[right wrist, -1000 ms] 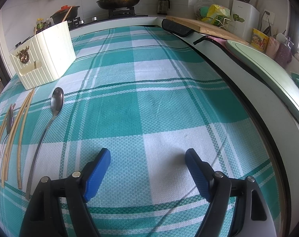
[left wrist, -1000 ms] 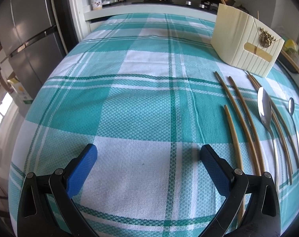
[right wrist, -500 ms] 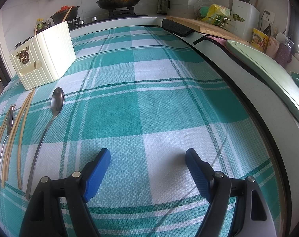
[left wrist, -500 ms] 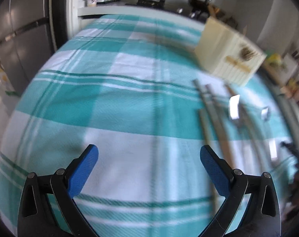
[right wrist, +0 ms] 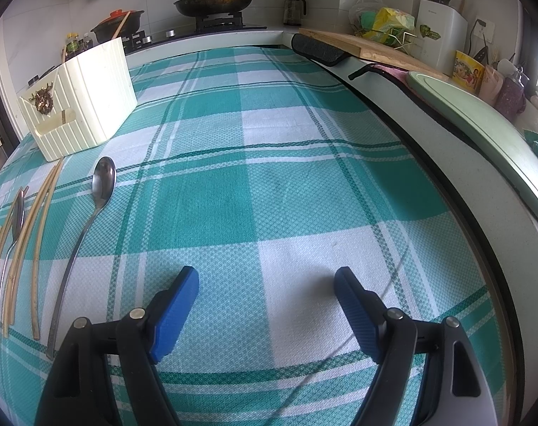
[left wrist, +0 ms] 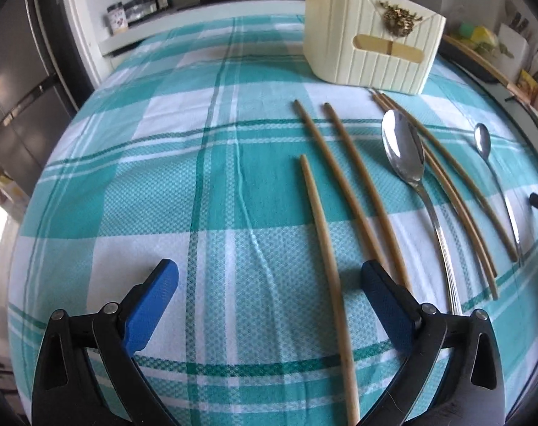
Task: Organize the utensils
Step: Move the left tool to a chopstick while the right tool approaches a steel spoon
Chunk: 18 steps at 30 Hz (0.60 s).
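Comparing against the earlier pictures, view by view:

Left wrist, gripper: the left gripper is spread wide over the checked teal tablecloth on the counter, holding nothing.
Left wrist, change: the view has swung right and closer since a second ago; the utensils that sat at the right edge now fill the middle and right.
Left wrist, nearest chopstick: one short chopstick now runs up between the two blue pads, closer to the right pad, not touching it as far as can be told.
Left wrist, other chopsticks: a pair of chopsticks lies just right of it; a second pair of chopsticks lies further right, its far tips close to the holder.
Left wrist, spoons: a large spoon lies between the two pairs, its bowl facing up; a small spoon lies at the far right.
Left wrist, holder: a cream utensil holder stands upright beyond the utensils, with a brass ornament on its front.

Right wrist, gripper: the right gripper is equally wide apart and holds nothing, above bare cloth.
Right wrist, change: nothing differs from the earlier pictures; the view is the same.
Right wrist, utensils: the large spoon, small spoon and chopsticks lie at the left edge, well apart from this gripper; the holder stands beyond them.
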Available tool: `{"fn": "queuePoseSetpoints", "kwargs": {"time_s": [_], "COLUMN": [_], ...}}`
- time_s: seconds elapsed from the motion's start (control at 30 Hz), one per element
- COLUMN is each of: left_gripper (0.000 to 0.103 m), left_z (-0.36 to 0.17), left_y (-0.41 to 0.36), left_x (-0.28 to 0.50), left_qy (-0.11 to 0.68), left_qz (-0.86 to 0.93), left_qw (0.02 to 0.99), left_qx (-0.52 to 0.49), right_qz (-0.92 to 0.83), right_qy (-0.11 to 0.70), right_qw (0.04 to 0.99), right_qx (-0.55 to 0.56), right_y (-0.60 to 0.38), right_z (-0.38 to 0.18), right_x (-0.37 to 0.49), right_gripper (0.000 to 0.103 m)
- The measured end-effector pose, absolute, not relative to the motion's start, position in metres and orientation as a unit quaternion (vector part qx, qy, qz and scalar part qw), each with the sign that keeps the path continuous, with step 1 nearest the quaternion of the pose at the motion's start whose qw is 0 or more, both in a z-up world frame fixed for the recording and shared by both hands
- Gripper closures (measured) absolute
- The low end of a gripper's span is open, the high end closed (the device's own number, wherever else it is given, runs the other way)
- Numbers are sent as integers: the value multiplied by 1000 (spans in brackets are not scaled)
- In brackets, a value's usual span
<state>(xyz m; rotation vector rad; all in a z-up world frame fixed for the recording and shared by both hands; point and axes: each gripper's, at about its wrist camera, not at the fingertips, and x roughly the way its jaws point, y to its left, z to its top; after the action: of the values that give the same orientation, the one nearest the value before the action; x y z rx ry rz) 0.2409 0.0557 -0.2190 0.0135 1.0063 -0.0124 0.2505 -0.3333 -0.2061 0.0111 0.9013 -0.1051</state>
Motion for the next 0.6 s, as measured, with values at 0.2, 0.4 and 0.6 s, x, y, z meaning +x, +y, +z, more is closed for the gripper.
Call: {"fn": "queuePoseSetpoints", "kwargs": {"time_s": [0.2,0.4,0.6], "left_gripper": [0,22,40], "left_z": [-219,-213,-210], "left_y": [60,53,44], "left_x": [252,271,280], "left_qy": [514,530,528], "left_qz": [-30,-44,-42], "left_qw": [857,846,848], "left_qx": [27,32,29], "right_qz": [48,59,9], "right_qy": [465,484,460], "right_qw": [884,873,888], "right_qx": [12,-8,-24], "right_y": [-291,-223,-202], "right_z": [-178,-191,-205], "right_x": [252,286,319], "right_gripper": [20,21,20]}}
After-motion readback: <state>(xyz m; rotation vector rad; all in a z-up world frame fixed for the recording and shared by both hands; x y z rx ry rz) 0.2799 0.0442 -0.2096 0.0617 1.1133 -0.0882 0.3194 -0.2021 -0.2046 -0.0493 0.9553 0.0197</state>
